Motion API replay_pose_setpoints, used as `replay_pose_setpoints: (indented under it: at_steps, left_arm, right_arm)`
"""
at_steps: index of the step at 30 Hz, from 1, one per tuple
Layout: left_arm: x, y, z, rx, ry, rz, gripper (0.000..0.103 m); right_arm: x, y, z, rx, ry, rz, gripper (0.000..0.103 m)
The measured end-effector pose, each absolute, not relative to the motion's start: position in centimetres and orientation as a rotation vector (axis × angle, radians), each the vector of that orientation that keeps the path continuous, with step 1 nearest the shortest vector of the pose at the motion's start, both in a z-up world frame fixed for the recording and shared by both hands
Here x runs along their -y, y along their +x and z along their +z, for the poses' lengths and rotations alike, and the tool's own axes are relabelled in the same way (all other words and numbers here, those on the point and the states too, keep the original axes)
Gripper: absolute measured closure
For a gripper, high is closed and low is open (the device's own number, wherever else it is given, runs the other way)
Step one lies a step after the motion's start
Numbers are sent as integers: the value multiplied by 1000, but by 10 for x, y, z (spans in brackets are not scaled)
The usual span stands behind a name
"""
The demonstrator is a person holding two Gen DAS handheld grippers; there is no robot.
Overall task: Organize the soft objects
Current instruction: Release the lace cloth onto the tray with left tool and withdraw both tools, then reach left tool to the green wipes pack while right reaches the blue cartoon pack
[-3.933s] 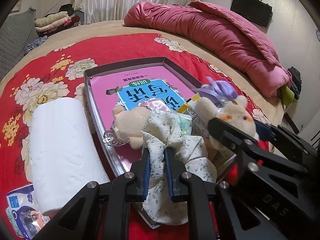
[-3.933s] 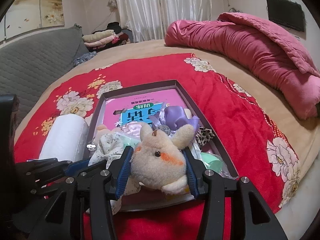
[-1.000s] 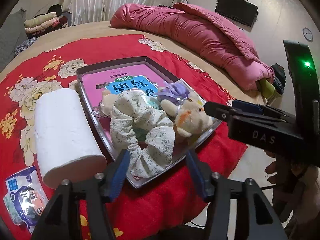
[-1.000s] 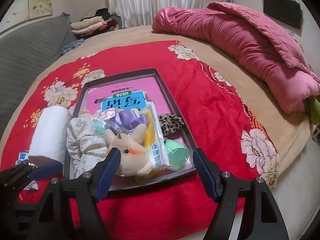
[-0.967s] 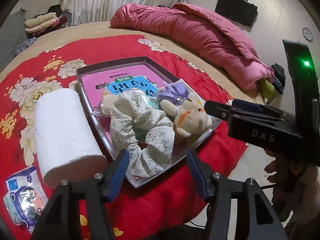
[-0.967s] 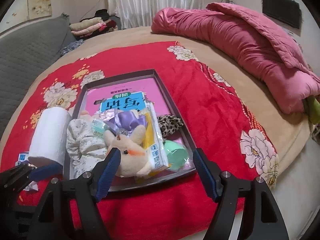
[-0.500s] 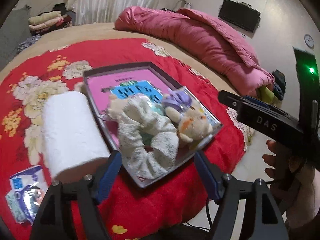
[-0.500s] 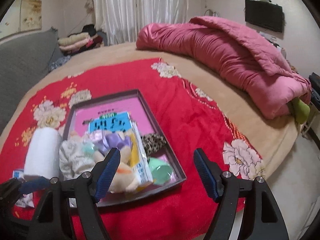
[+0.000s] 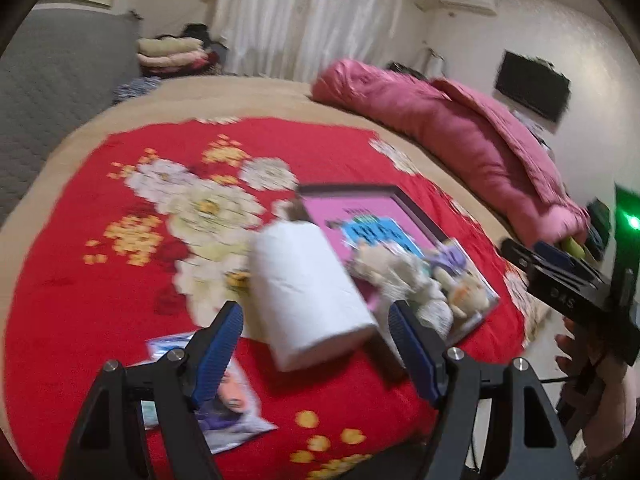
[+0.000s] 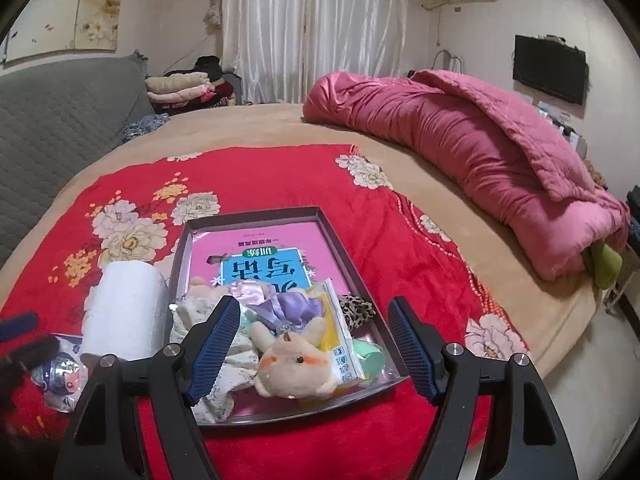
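A grey tray (image 10: 343, 246) on the red floral blanket holds a pink book (image 10: 260, 256), a floral scrunchie (image 10: 236, 354), a beige plush bunny (image 10: 294, 368), a purple bow (image 10: 292, 306), a leopard scrunchie (image 10: 358, 310) and a green item (image 10: 370, 356). My right gripper (image 10: 312, 348) is open and empty, raised in front of the tray's near edge. My left gripper (image 9: 316, 352) is open and empty, raised to the left, framing the white paper roll (image 9: 306, 292). The tray (image 9: 420, 216) and plush (image 9: 464, 292) show blurred at its right.
A printed wipes packet (image 9: 224, 416) lies on the blanket left of the roll. A pink quilt (image 10: 472, 164) lies along the bed's far right. A grey headboard (image 10: 60, 128) and folded clothes (image 10: 180, 84) stand at the back left. The bed edge drops off at the right.
Both grippers, once shut on the scrunchie and the plush bunny, have let them go into the tray and pulled back and up. The left view has swung left, now blurred.
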State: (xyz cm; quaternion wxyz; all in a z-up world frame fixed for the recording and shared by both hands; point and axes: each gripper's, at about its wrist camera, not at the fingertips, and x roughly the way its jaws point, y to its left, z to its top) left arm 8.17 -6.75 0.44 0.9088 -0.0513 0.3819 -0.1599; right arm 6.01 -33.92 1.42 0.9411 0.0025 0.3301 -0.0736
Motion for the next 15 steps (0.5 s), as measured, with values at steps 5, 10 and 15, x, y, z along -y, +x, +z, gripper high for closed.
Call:
replay_pose_setpoints:
  at_steps: [5,10,15]
  left_arm:
    - [23,81,12,-781,-163,-261,28]
    - [-17,80,13,-782,-210,-207,28]
    - [-43,79,11,-785,-254,-167,28]
  right_arm:
    - [331,54,27,-640,37,-127,26]
    - [308,49,37,-625,19,-74,26]
    - [263,57,38,-655,-5,37,26]
